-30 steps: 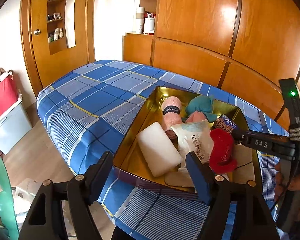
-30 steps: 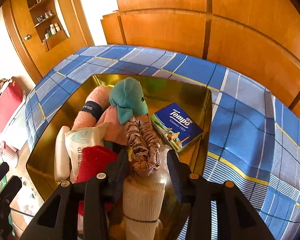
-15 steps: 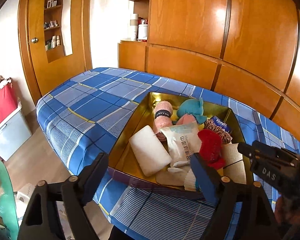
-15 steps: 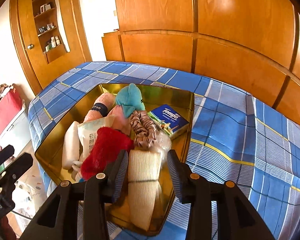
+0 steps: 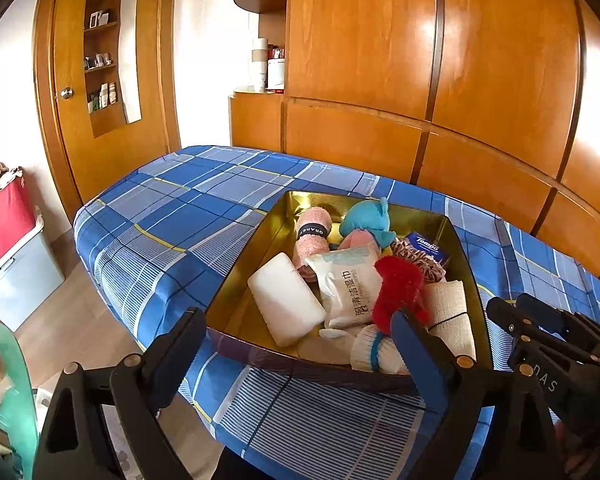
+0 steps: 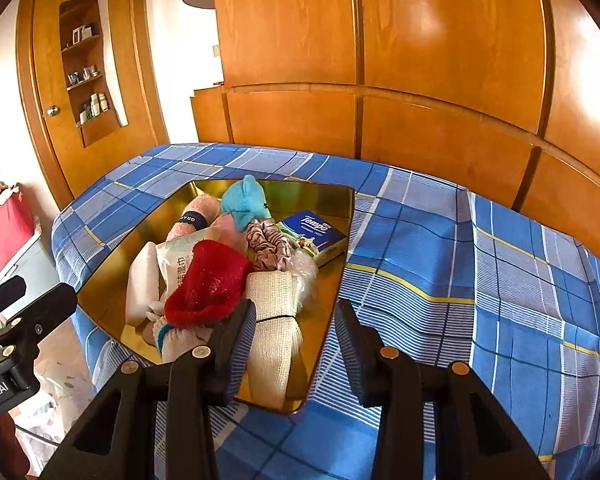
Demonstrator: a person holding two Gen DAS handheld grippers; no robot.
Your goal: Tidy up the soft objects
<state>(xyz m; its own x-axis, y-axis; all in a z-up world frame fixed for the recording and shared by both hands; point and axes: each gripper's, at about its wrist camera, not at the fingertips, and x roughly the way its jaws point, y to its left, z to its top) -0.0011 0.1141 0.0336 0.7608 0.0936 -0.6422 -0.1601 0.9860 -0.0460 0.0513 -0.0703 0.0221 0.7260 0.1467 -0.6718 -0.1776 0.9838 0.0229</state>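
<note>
Left hand-held gripper (image 5: 296,332): wide, empty. Right hand-held gripper (image 6: 296,320): wide, empty. Soft items: piled in shallow gold rectangular tray (image 6: 340,236) on blue plaid bed (image 6: 460,264). We advise retreating clear, leaving the near beige rolled cloth (image 6: 274,320) undisturbed.

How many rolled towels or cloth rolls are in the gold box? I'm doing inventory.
2: a pink rolled towel at the box's far left, and a beige cloth roll at its near right. Others may lie hidden underneath.

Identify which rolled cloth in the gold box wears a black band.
The pink rolled towel at the far left of the gold box; the beige roll has only a thin dark tie.
</note>
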